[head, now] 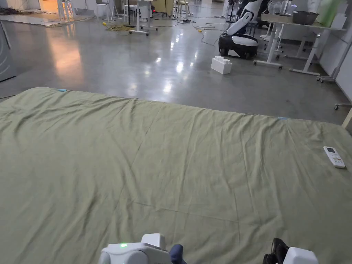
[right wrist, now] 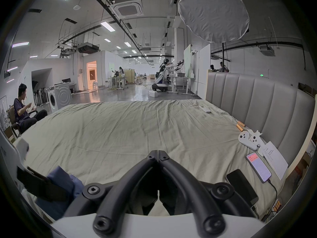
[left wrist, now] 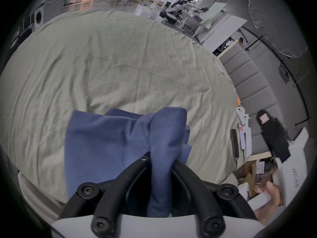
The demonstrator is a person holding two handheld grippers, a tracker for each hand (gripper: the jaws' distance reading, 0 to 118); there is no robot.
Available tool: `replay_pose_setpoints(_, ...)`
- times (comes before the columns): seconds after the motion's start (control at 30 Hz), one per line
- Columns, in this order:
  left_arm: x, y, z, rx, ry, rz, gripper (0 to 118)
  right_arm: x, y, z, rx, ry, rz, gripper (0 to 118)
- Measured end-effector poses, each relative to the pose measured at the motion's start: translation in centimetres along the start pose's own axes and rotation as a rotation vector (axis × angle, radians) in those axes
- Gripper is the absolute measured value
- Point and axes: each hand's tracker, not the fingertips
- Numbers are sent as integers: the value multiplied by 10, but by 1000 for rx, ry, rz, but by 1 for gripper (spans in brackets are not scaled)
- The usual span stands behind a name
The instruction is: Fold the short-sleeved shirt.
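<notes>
Blue shirt (left wrist: 120, 138) is being gripped, bunched, by the left gripper (left wrist: 160, 161) above the green sheet (head: 172, 154); right gripper (right wrist: 157, 154) is being held clenched, empty. Spreading and folding are judged still outstanding.

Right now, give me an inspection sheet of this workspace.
Surface: green bedsheet, wrinkled, spread flat.
Job's things: blue shirt, bunched, not spread out.
Clutter: remote, controllers, two phones, paper sheet at the right edge.
Grippers: left tool shut on the shirt; right tool shut, holding nothing.
Cables: one plugged into a phone; more on the floor.
Surroundings: headboard, washing machine, seated person.
</notes>
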Motion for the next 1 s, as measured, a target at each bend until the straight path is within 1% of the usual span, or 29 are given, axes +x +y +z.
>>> replay_pose_setpoints(0.1,5,-5,-15,9,22,18,12,3,-1,1,-2,-5,1,1)
replay_pose_setpoints(0.17,8,-6,-18,20,19,17,18,4,-2,2,-4,-9,3,1)
replay_pose_setpoints(0.23,6,-6,-13,21,-19,28,34,6,-2,3,-4,-10,4,1)
replay_pose_setpoints(0.27,5,-5,-4,17,-67,41,45,7,-2,4,-4,-12,4,1)
replay_pose_setpoints(0.3,3,-3,4,29,-133,53,63,8,-2,4,-3,-13,4,1)
replay_pose_setpoints(0.33,1,-1,11,38,-187,49,68,9,-2,5,-2,-16,5,1)
replay_pose_setpoints(0.37,-1,1,18,44,-217,46,68,10,-2,5,-2,-17,5,1)
replay_pose_setpoints(0.4,-3,3,26,55,-233,47,68,10,-2,5,-2,-17,7,1)
replay_pose_setpoints(0.47,-7,6,35,77,-221,38,68,12,-2,6,0,-21,9,1)
replay_pose_setpoints(0.5,-9,7,36,94,-215,28,66,13,-2,7,0,-23,8,1)
replay_pose_setpoints(0.53,-10,6,34,102,-207,18,61,14,-2,7,0,-25,6,1)
replay_pose_setpoints(0.57,-11,6,30,98,-198,14,49,14,-3,8,0,-27,5,1)
replay_pose_setpoints(0.6,-13,5,24,77,-183,18,24,15,-3,8,-1,-28,5,1)
replay_pose_setpoints(0.63,-14,2,17,60,-176,32,15,15,-4,8,-3,-29,4,1)
replay_pose_setpoints(0.7,-12,-7,0,14,-171,46,15,16,-5,8,-6,-30,0,1)
replay_pose_setpoints(0.77,-5,-17,-11,-65,-158,20,15,16,-6,9,-8,-32,-1,1)
replay_pose_setpoints(0.83,3,-28,-21,-76,-215,-11,15,16,-6,10,-6,-33,2,1)
replay_pose_setpoints(0.97,12,-38,-48,-92,-197,-11,15,16,-7,10,-11,-31,-4,1)
replay_pose_setpoints(1.0,12,-40,-56,-99,-181,-16,13,16,-7,10,-12,-31,-5,1)
